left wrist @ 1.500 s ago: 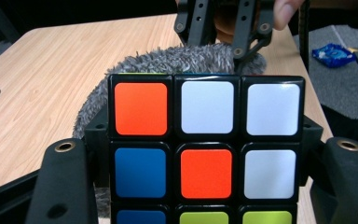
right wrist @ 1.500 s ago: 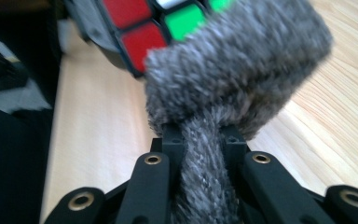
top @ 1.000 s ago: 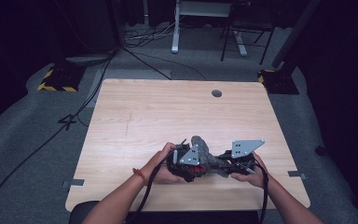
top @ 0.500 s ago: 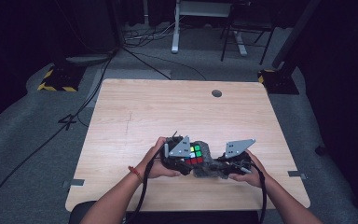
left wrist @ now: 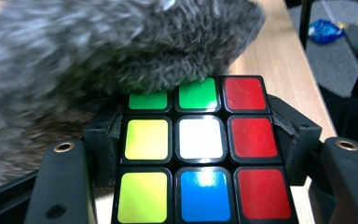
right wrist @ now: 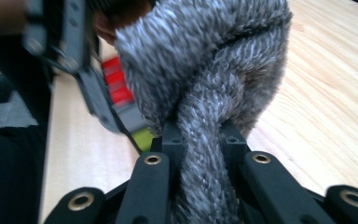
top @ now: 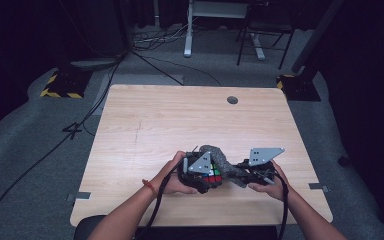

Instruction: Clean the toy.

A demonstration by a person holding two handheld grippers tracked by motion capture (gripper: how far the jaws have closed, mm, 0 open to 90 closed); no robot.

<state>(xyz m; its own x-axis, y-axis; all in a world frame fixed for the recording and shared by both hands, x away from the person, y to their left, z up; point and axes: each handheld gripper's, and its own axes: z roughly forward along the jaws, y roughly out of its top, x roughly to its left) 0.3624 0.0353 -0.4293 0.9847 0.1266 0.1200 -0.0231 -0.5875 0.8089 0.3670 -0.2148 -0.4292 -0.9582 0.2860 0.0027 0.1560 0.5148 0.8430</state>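
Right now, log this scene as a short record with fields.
surface: wooden table
left gripper: shut on the puzzle cube
right gripper: shut on the grey fuzzy cloth
cloth position: draped over the cube's far edge, touching it
cube face toward left gripper's camera: white centre, red column at one side
location: near edge of table

1. We grip a cube (left wrist: 205,149) between our two black jaws, which press on its left and right sides.
2. The face towards us reads: top row green, green, red; middle row yellow, white, red; bottom row yellow, blue, red.
3. A grey fuzzy cloth (left wrist: 98,51) lies over the cube's top edge, touching it, and spreads up and to the left.
4. The wooden tabletop (left wrist: 284,60) shows beyond, at the right.
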